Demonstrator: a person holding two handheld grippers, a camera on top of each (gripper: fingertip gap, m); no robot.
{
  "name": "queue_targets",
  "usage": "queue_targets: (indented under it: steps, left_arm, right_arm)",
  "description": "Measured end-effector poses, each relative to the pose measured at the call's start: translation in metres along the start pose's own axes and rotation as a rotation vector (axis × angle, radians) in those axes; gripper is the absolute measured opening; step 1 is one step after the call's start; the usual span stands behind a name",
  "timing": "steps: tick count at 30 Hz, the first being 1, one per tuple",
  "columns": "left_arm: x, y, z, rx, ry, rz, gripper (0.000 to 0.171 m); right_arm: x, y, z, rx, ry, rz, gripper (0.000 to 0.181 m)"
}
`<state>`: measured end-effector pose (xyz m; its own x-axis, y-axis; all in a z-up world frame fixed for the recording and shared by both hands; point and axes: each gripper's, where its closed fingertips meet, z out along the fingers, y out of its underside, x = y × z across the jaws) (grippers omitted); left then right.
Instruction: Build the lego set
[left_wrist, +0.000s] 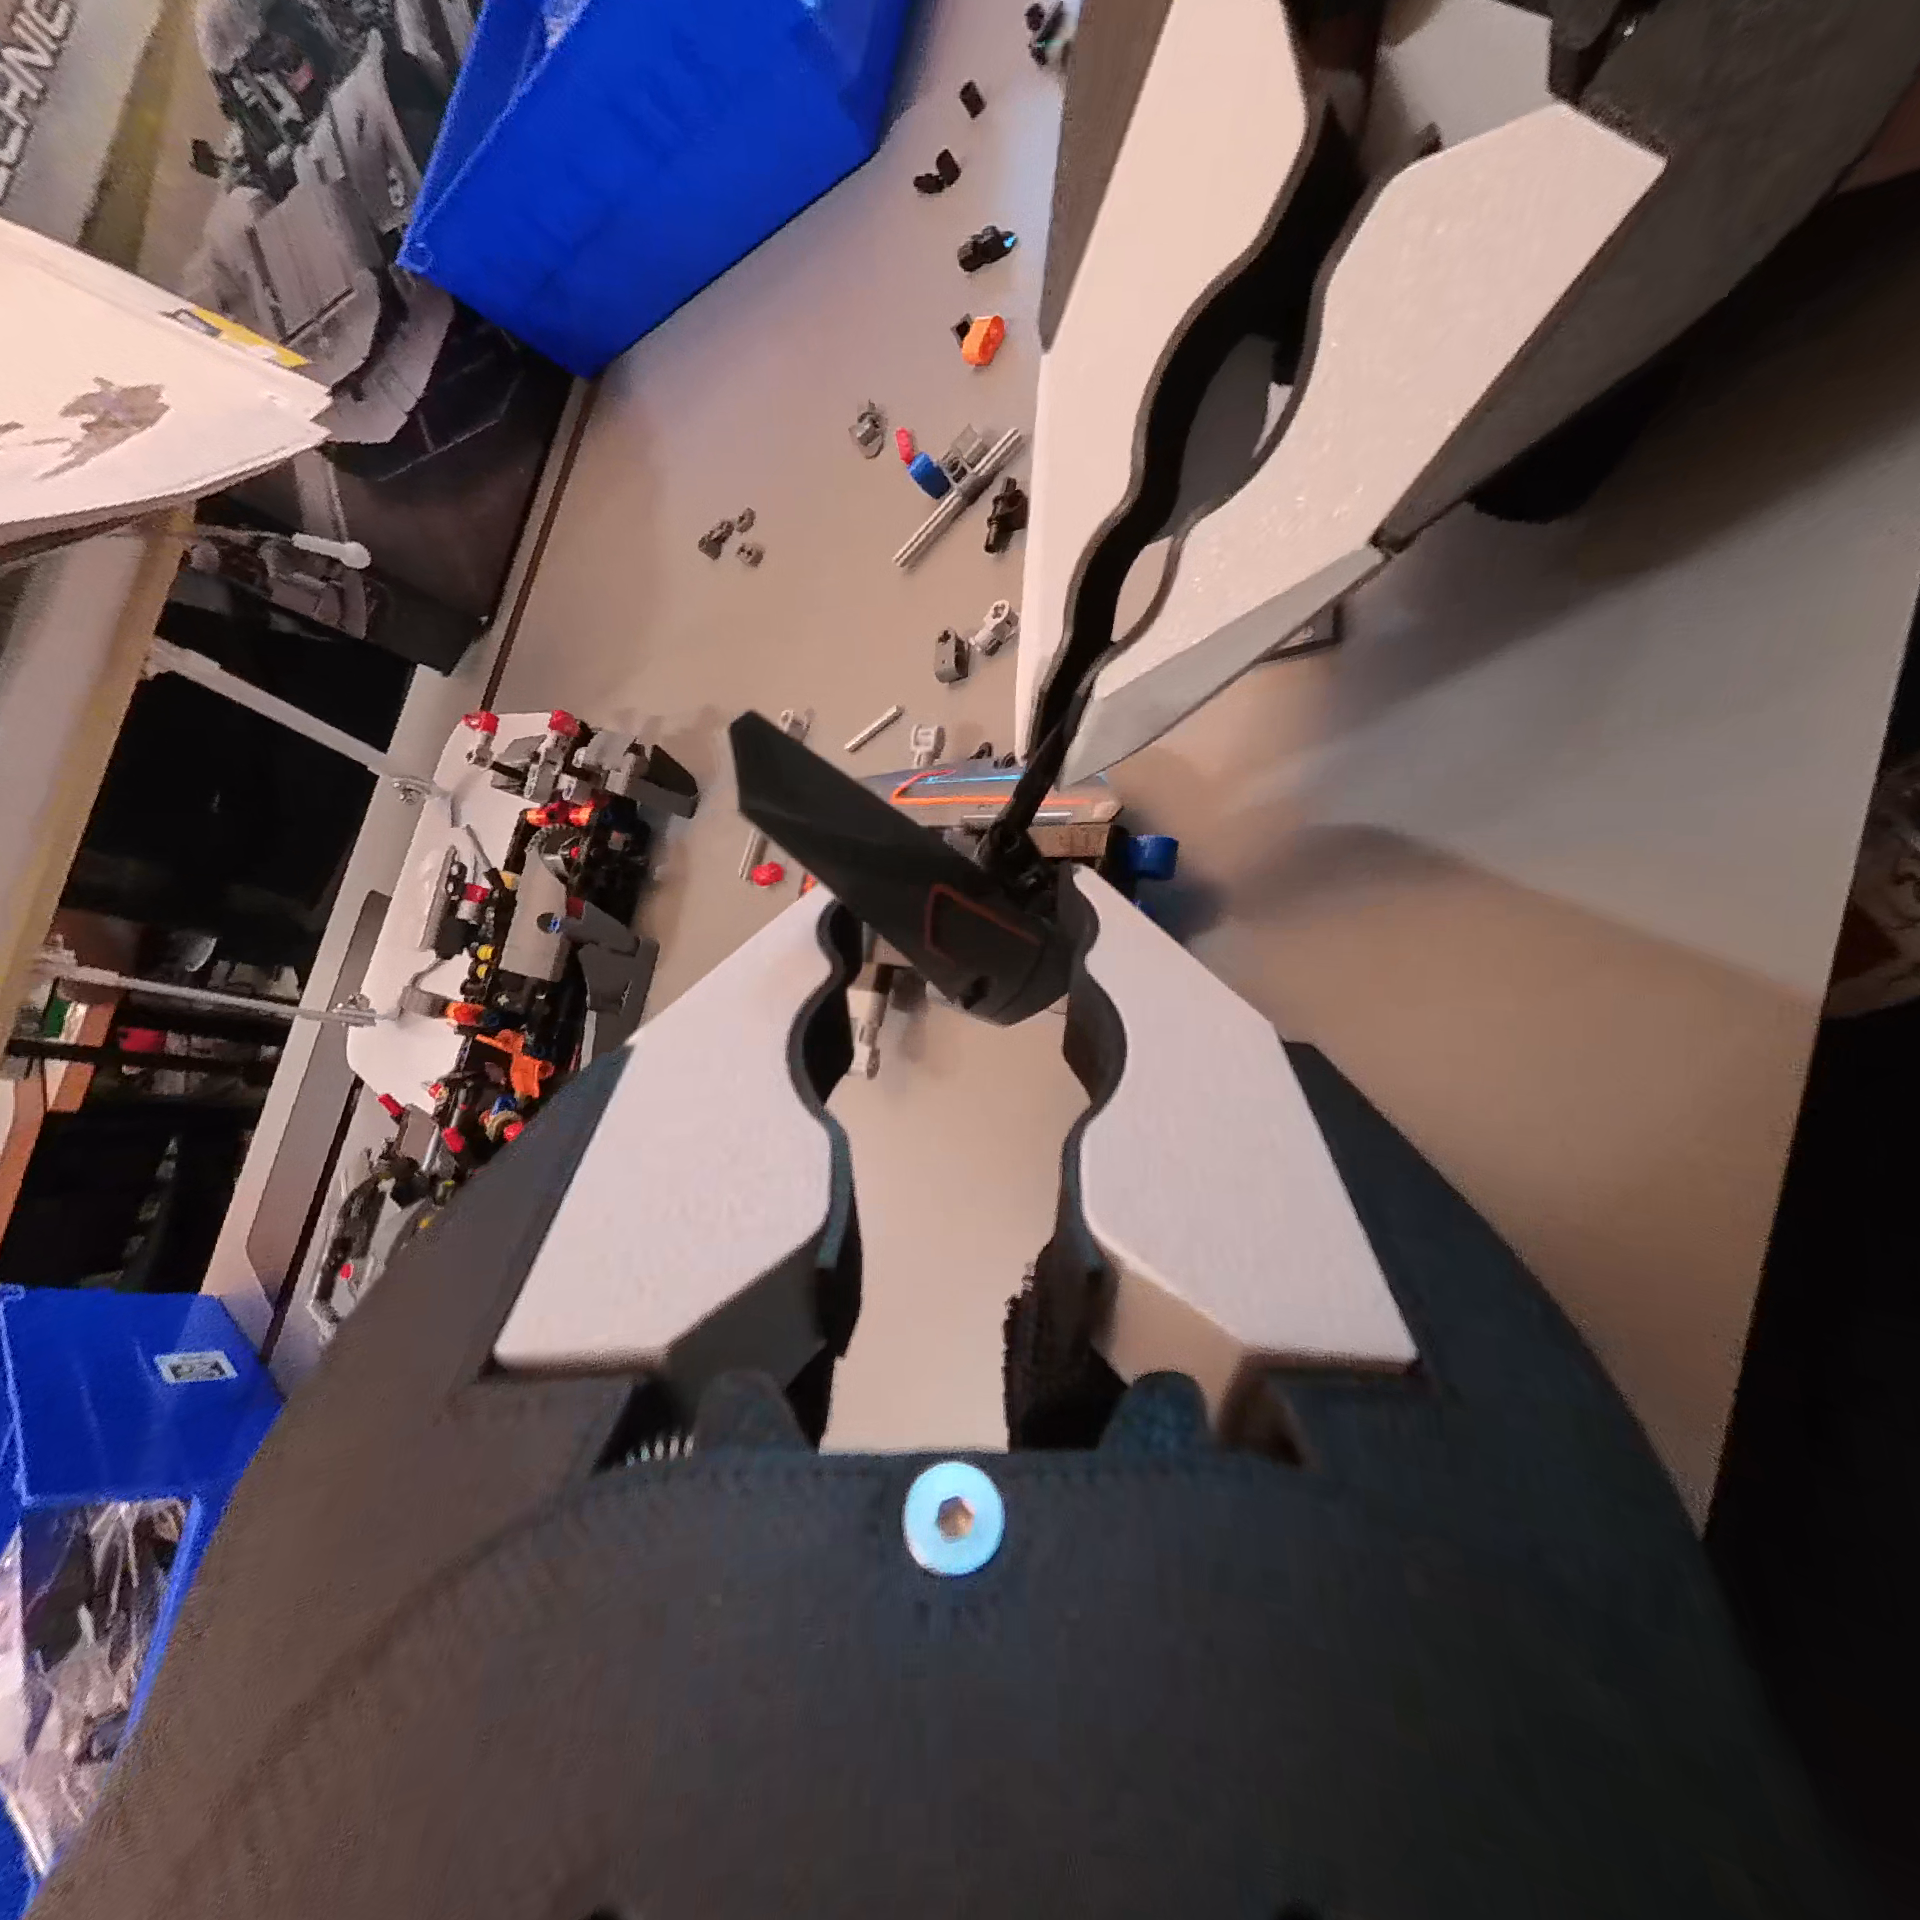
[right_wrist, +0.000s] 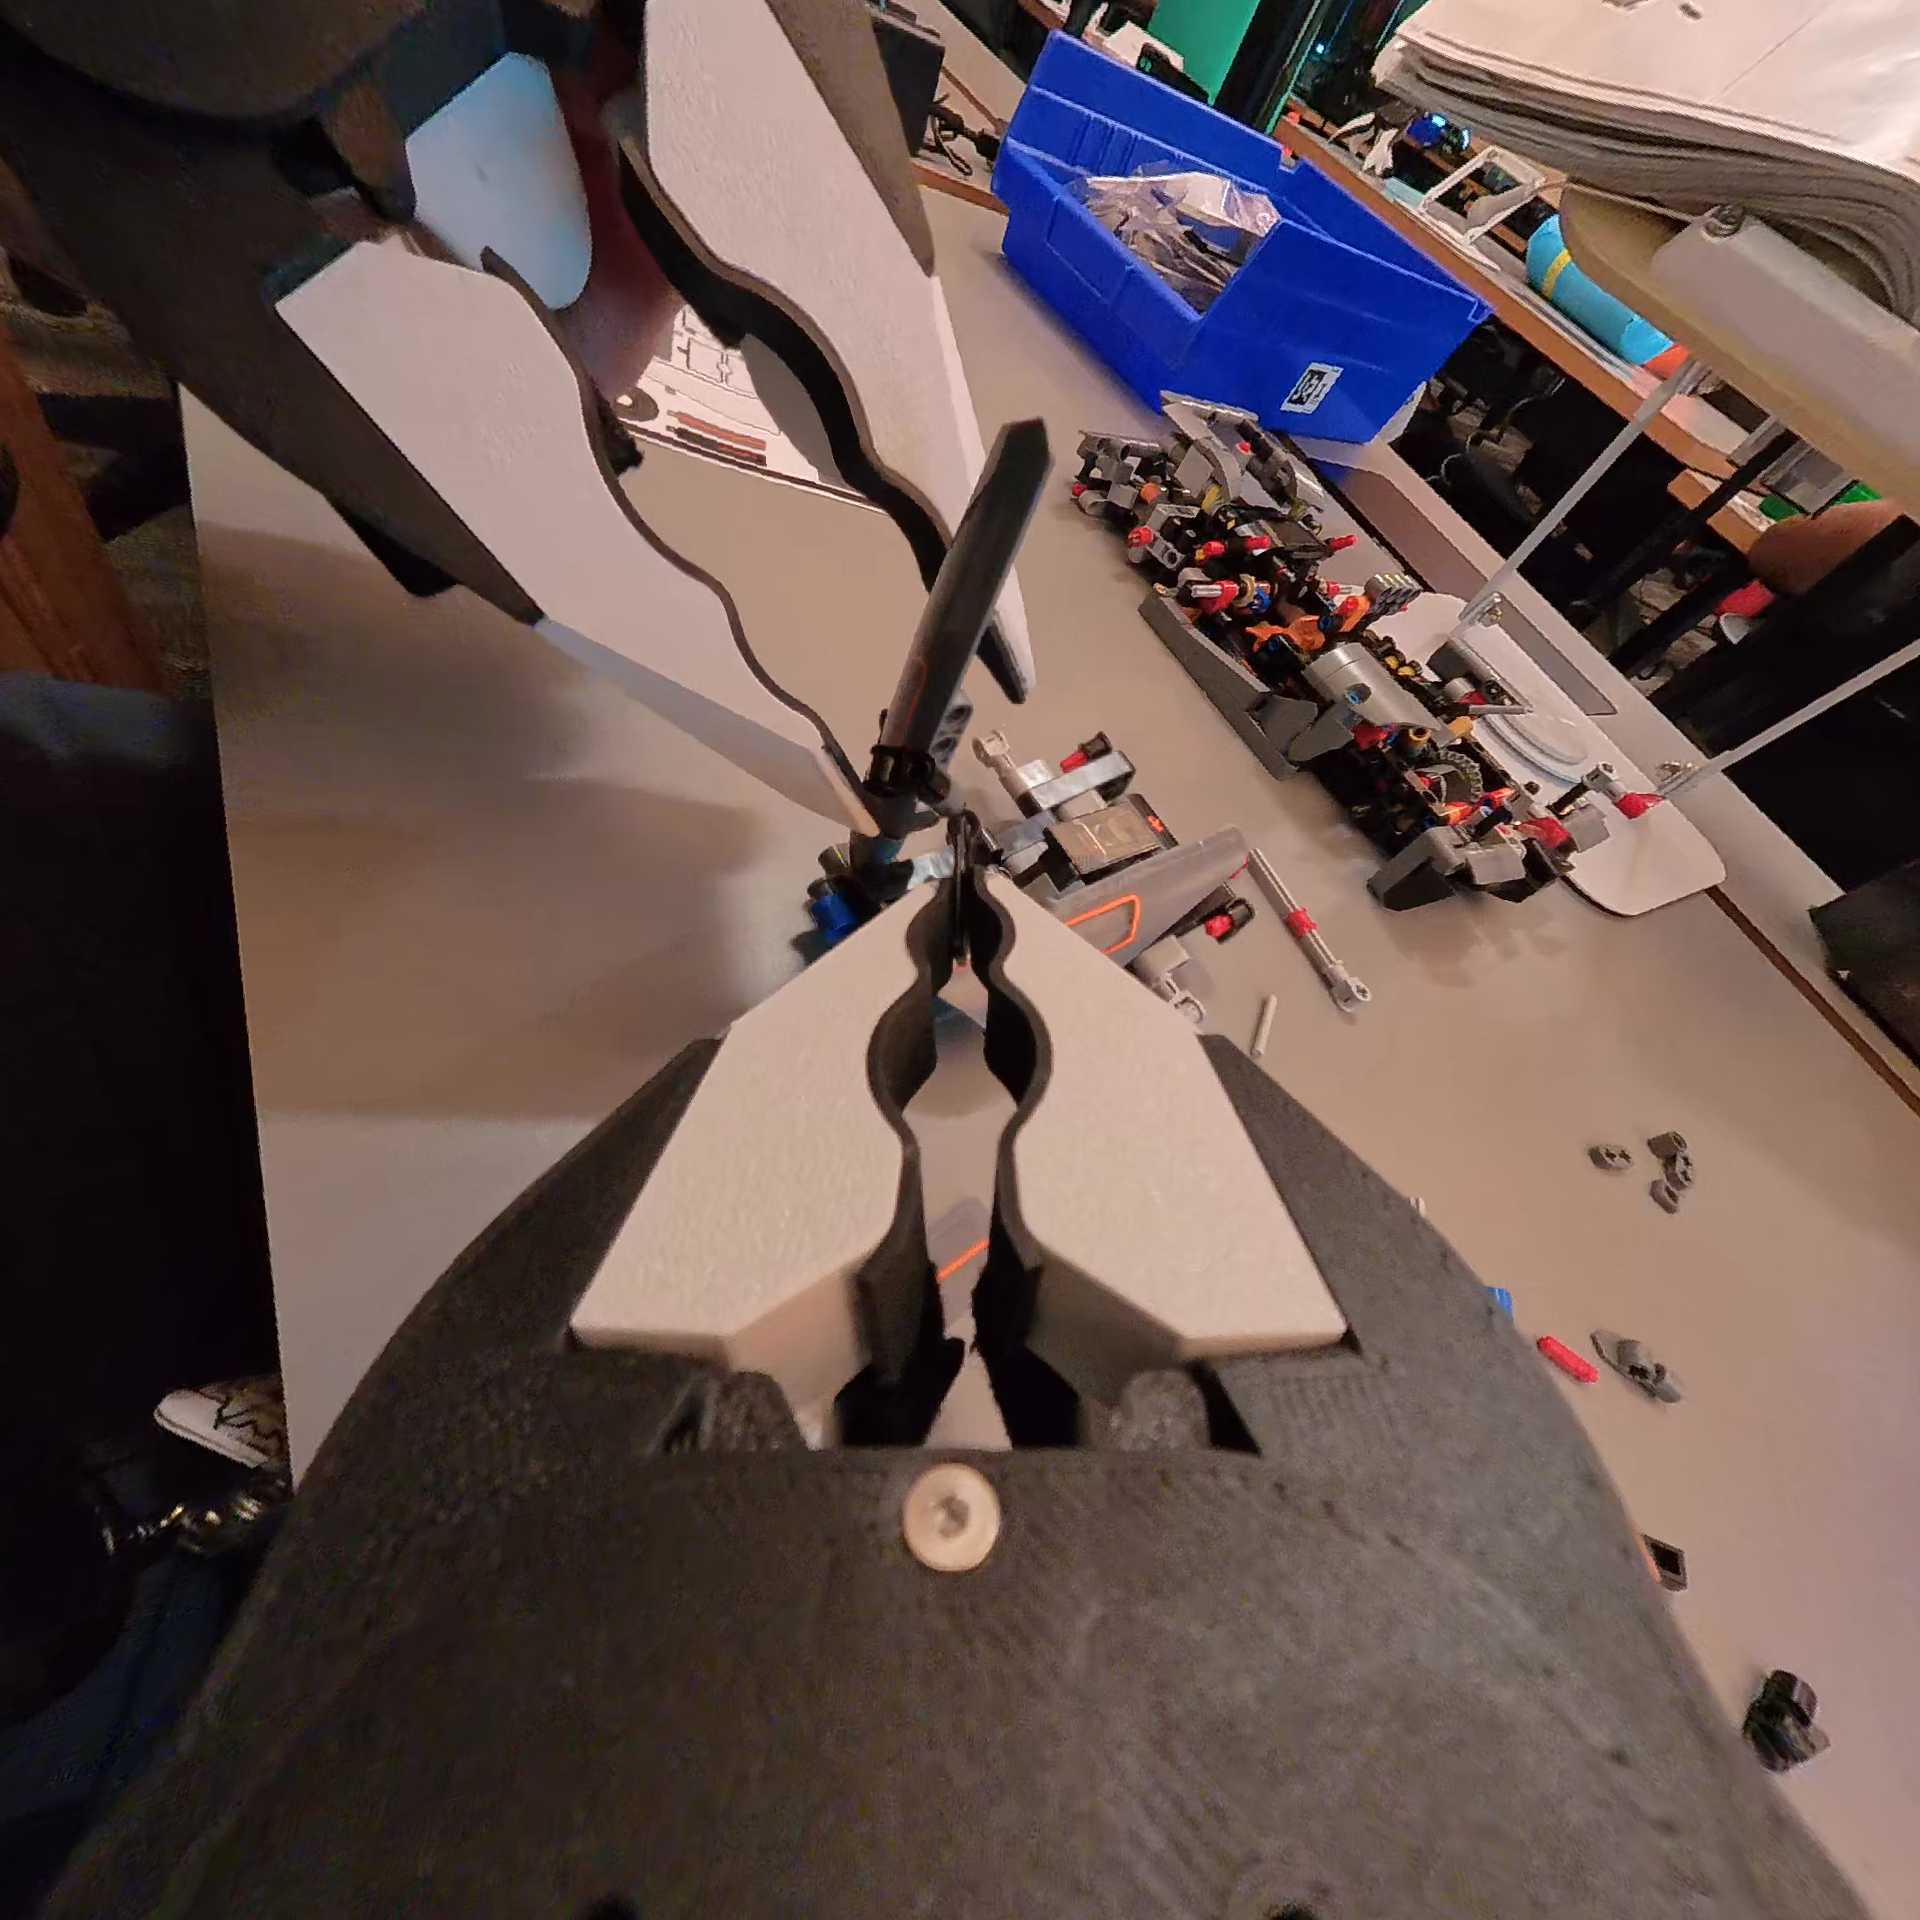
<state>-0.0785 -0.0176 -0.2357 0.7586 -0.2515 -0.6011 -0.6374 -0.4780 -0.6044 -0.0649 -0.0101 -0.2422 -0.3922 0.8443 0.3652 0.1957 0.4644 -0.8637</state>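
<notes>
My left gripper (left_wrist: 956, 925) is shut on a long black panel with an orange outline (left_wrist: 894, 862), gripped at its thick lower end and held above the table. In the right wrist view the left gripper (right_wrist: 925, 738) comes in from the upper left and the panel (right_wrist: 971, 561) stands nearly upright. My right gripper (right_wrist: 961, 883) is shut on a small thin black piece (right_wrist: 964, 847), with its tip touching the panel's base. The right gripper also shows in the left wrist view (left_wrist: 1049, 748), entering from the upper right. A grey sub-assembly with orange trim (right_wrist: 1132, 883) lies on the table just behind.
A partly built car chassis (right_wrist: 1340, 655) rests on a white stand (right_wrist: 1652, 873). Loose small parts (left_wrist: 956, 468) are scattered over the grey table (right_wrist: 1558, 1039). Blue bins (right_wrist: 1226, 249) (left_wrist: 644, 156) stand at the table's edges. A printed sheet (right_wrist: 717, 426) lies behind the left gripper. My left and right fingertips are right by each other.
</notes>
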Motion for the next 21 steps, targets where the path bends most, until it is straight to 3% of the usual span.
queue_targets:
  steps: [10, 21]
  left_arm:
    - [0.005, -0.005, 0.000, -0.065, 0.165, 0.172, 0.022]
    - [0.004, -0.017, 0.002, -0.051, 0.263, 0.197, 0.020]
  right_arm:
    - [0.000, 0.000, -0.001, 0.000, -0.014, 0.013, 0.000]
    - [-0.002, -0.001, -0.002, 0.014, -0.027, 0.016, 0.000]
